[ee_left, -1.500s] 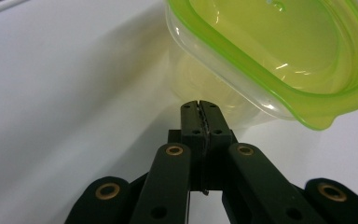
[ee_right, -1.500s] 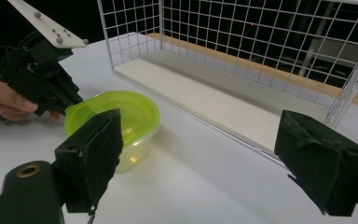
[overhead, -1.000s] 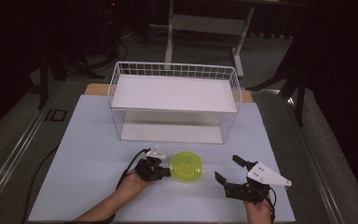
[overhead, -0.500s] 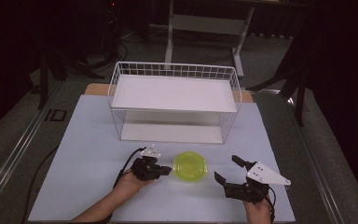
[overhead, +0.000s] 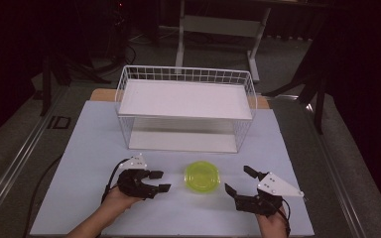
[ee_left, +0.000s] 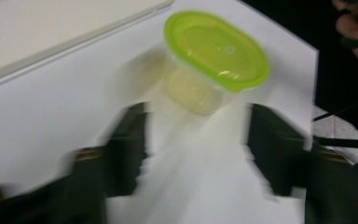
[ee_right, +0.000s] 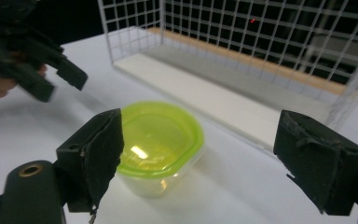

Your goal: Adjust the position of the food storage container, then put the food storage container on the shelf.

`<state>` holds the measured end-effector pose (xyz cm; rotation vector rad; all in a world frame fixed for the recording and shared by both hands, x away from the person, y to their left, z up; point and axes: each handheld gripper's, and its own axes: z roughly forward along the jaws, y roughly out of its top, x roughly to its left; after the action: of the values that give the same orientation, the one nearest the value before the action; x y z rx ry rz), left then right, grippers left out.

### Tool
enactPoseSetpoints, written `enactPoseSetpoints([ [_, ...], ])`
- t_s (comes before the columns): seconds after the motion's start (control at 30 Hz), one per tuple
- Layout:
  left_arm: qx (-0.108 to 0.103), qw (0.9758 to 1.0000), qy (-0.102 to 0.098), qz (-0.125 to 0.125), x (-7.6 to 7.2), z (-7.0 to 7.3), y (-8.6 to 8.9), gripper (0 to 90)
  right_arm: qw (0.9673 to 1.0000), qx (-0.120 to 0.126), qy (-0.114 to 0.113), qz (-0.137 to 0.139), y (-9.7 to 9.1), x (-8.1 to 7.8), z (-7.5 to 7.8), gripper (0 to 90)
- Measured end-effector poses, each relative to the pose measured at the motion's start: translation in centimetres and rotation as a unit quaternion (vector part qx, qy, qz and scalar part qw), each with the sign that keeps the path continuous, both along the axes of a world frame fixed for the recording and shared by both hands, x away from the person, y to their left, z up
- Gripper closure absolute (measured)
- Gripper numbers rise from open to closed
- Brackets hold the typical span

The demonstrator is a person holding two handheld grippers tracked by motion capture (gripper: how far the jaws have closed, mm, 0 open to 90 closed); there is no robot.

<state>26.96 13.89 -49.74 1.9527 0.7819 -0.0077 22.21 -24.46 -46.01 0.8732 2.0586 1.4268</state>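
Observation:
A clear tub with a lime-green lid [overhead: 202, 176] stands on the white table top, between the two grippers. My left gripper [overhead: 161, 181] is a short way left of it, apart from it. Its jaws have just been opening and hold nothing. In the left gripper view the tub [ee_left: 214, 51] sits ahead of the blurred left gripper [ee_left: 198, 112]. My right gripper [overhead: 238, 180] stands open to the tub's right, also apart from it. The right gripper view shows the tub [ee_right: 156, 140] beyond the wide-spread right gripper [ee_right: 200, 119], with the left gripper [ee_right: 60, 86] farther off.
A white wire basket [overhead: 186, 74] with a white shelf inside stands at the back of the table, just behind the tub; its mesh wall [ee_right: 261, 37] is close ahead in the right gripper view. The table's front edge lies just under both hands.
The left gripper was shut at the tub's left rim; it has let go, opened, and drawn back to the left and up. The right gripper has stayed put.

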Motion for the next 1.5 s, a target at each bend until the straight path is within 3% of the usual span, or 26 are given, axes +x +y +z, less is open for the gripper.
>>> enactPoseSetpoints([
  [0.07, 0.004, 0.9999, -0.003, 0.009, -0.2, 0.3, 0.1, 14.1, 0.9997, -0.008, -0.014, -0.020, 0.2, -0.3, 0.2, 15.6],
  [0.1, 0.008, 0.9999, -0.005, 0.013, -0.3, 0.5, 0.2, 9.7, 0.9992, -0.013, -0.024, -0.027, 0.3, -0.5, 0.4, 15.6],
  [0.17, -0.001, 0.9999, -0.001, 0.017, -0.4, 0.7, 0.2, 2.5, 0.9992, -0.026, -0.027, -0.015, 0.4, -0.7, 0.5, 15.6],
  [0.37, -0.001, 0.9987, -0.035, 0.037, -1.0, 1.5, -0.2, 1.5, 0.9990, -0.043, -0.008, 0.000, 0.9, -0.7, 0.3, 15.8],
  [0.4, -0.004, 0.9975, -0.060, 0.038, -1.2, 1.7, -0.5, 1.5, 0.9990, -0.044, -0.004, -0.002, 1.0, -0.6, 0.2, 16.4],
  [0.47, -0.015, 0.9967, -0.073, 0.033, -1.3, 1.8, -0.8, 1.6, 0.9991, -0.040, -0.013, -0.003, 1.1, -0.8, 0.2, 16.8],
  [0.53, -0.030, 0.9965, -0.072, 0.029, -1.4, 2.0, -1.1, 1.6, 0.9993, -0.028, -0.025, -0.001, 1.1, -1.0, 0.5, 16.7],
  [0.6, -0.036, 0.9960, -0.078, 0.026, -1.4, 2.3, -1.4, 1.6, 0.9996, -0.016, -0.016, 0.016, 1.2, -0.8, 0.7, 16.6],
  [0.67, -0.040, 0.9961, -0.077, 0.018, -1.3, 2.8, -1.6, 1.6, 0.9993, -0.017, 0.020, 0.028, 1.4, -0.5, 0.6, 18.1],
  [0.7, -0.042, 0.9959, -0.078, 0.018, -1.3, 3.1, -1.7, 1.6, 0.9989, -0.017, 0.026, 0.035, 1.5, -0.4, 0.6, 18.1],
  [0.77, -0.051, 0.9956, -0.075, 0.023, -1.2, 3.7, -1.9, 1.6, 0.9989, -0.018, 0.023, 0.037, 1.6, -0.3, 0.5, 18.0],
  [0.8, -0.054, 0.9958, -0.070, 0.024, -1.1, 3.9, -1.9, 1.6, 0.9982, -0.052, 0.009, 0.027, 1.9, -0.2, 0.6, 18.0],
  [0.87, -0.057, 0.9958, -0.069, 0.019, -1.0, 4.4, -2.0, 1.6, 0.9985, -0.042, 0.008, 0.033, 1.9, -0.1, 0.9, 18.0],
  [0.97, -0.044, 0.9965, -0.071, 0.003, -0.7, 4.7, -2.3, 1.8, 0.9986, -0.038, -0.005, 0.037, 1.9, 0.1, 1.4, 18.3],
  [1.03, -0.035, 0.9966, -0.074, 0.006, -0.6, 4.8, -2.5, 2.0, 0.9984, -0.031, -0.008, 0.048, 2.0, 0.3, 1.5, 18.3],
  [1.13, -0.055, 0.9980, -0.031, 0.003, -0.2, 5.1, -2.7, 2.0, 0.9983, -0.038, -0.002, 0.043, 2.3, 0.8, 1.7, 18.2],
  [1.17, -0.055, 0.9980, -0.031, 0.003, -0.2, 5.1, -2.7, 2.0, 0.9983, -0.038, -0.002, 0.043, 2.3, 0.8, 1.7, 18.2],
  [1.27, -0.050, 0.9983, -0.031, -0.006, 0.5, 5.6, -3.2, 1.9, 0.9987, -0.022, 0.025, 0.039, 2.5, 1.8, 2.1, 14.1],
  [1.4, -0.049, 0.9983, -0.028, -0.010, 0.9, 5.8, -3.5, 1.9, 0.9986, -0.017, 0.037, 0.032, 2.8, 2.5, 2.3, 12.2],
  [1.5, -0.032, 0.9990, -0.031, 0.009, 1.6, 5.9, -4.7, 1.9, 0.9979, 0.004, 0.059, 0.028, 3.0, 3.5, 2.1, 11.4],
])
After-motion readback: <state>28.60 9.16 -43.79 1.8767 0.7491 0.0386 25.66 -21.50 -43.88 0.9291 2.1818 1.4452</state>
